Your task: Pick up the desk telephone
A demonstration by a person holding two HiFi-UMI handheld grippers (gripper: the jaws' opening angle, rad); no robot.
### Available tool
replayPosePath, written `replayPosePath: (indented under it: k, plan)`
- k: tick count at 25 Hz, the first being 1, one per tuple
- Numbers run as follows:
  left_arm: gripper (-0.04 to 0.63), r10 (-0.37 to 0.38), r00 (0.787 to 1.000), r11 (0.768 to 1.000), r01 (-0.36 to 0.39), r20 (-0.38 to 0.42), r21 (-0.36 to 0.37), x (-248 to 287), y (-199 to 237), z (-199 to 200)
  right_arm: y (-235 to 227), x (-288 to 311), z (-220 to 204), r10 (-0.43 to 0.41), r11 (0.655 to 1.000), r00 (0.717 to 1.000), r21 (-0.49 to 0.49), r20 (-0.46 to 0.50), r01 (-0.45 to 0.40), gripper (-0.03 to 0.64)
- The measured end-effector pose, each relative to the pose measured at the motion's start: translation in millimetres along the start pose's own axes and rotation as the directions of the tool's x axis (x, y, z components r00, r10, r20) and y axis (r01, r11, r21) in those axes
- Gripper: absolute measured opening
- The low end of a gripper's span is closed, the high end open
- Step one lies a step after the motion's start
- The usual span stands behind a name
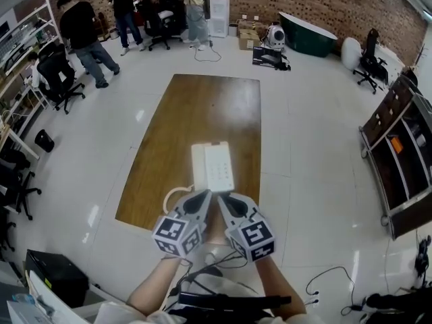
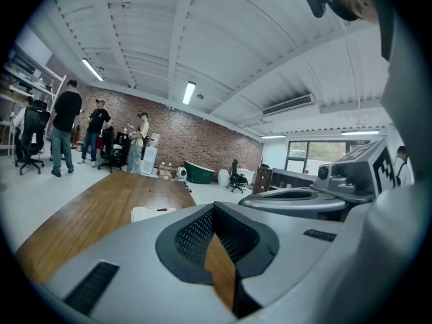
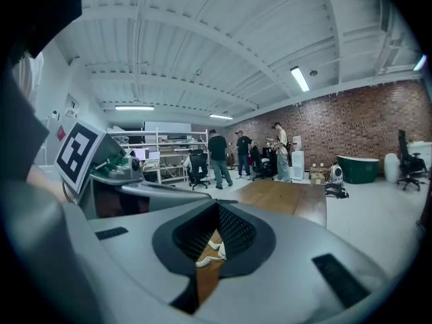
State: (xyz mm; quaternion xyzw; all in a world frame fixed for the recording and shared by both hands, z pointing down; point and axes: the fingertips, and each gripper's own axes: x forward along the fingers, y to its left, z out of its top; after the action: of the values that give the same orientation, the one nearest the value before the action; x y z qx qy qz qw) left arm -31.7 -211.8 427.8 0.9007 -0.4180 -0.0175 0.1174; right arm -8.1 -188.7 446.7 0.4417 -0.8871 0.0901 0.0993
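Note:
A white desk telephone (image 1: 212, 167) lies flat on the long wooden table (image 1: 202, 106), its coiled cord (image 1: 173, 196) curling off toward the near left. My left gripper (image 1: 204, 196) and right gripper (image 1: 222, 200) hover side by side just on the near side of the phone, tips almost at its near edge, both shut with nothing between the jaws. In the left gripper view the telephone (image 2: 154, 212) shows as a pale slab beyond the shut jaws. Through the jaw window of the right gripper view only the white cord (image 3: 210, 254) on the wood appears.
The table (image 2: 101, 194) stands alone on a glossy white floor. Several people and office chairs (image 1: 64, 79) are at the far left, shelving (image 1: 398, 154) along the right, a black box (image 1: 57, 275) at the near left, cables (image 1: 331, 289) on the floor near my feet.

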Motion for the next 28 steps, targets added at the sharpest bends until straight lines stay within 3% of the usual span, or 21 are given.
replayPosePath:
  k: [14, 24, 28]
  plan:
    - [0.002, -0.047, 0.998, 0.999, 0.046, -0.037, -0.019, 30, 46, -9, -20, 51, -1, -0.038, 0.999, 0.999, 0.018, -0.008, 0.038, 0.002]
    - [0.002, -0.021, 0.998, 0.999, 0.019, -0.067, -0.029, 51, 67, -26, -44, 73, -19, -0.015, 1.000, 0.999, 0.014, -0.046, 0.016, 0.003]
    - [0.002, 0.008, 0.997, 1.000, -0.010, -0.075, -0.027, 59, 75, -32, -57, 81, -29, -0.005, 1.000, 0.998, 0.020, -0.070, 0.006, 0.034]
